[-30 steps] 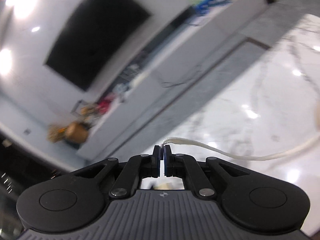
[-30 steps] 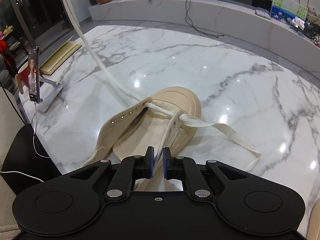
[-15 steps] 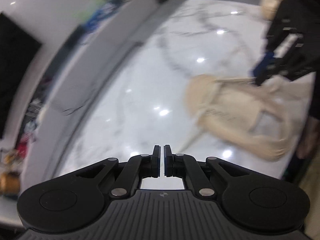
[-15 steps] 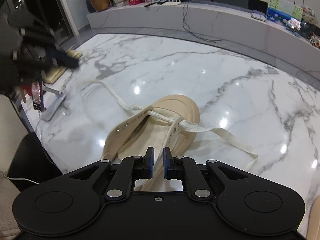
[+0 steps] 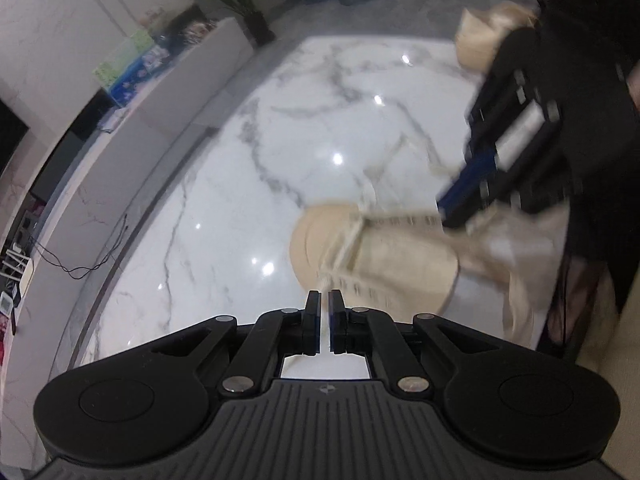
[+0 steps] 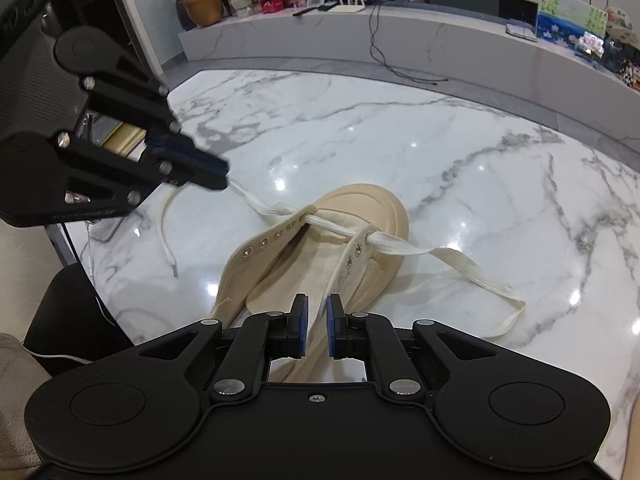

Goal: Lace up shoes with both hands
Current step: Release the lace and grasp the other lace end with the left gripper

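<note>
Cream canvas high-top shoe (image 6: 360, 216) lies on the white grey-veined marble counter (image 6: 400, 128), toe pointing away from the right gripper (image 6: 314, 322). That gripper hovers just over the heel opening. Its blue-padded jaws stand a little apart with nothing between them.

The left gripper (image 6: 216, 172) reaches in from the left side with its jaws drawn nearly together. The flat white cotton lace (image 6: 400, 246) runs right up to its tips. The blur does not let me tell whether the lace is pinched there or only passes behind.

The lace crosses the lowest pair of metal eyelets (image 6: 264, 243) near the toe, and the eyelets above show empty. One end trails in a loop on the counter to the right, the other drops to a plastic tip (image 6: 174, 272) on the left.

What could go wrong:
- If the lace is pinched, a narrow hold on a flat lace could slip under a pull.
- Nothing pins the shoe, so a pull would probably drag it across the glossy marble.
- A flat lace could twist on its way into an eyelet.
- The two ends could come out uneven.

No brand shows on the shoe. Raised lettering on the left gripper's side is too blurred to read. The colourful picture card (image 6: 572, 16) on the far ledge carries green marks too small to make out.
</note>
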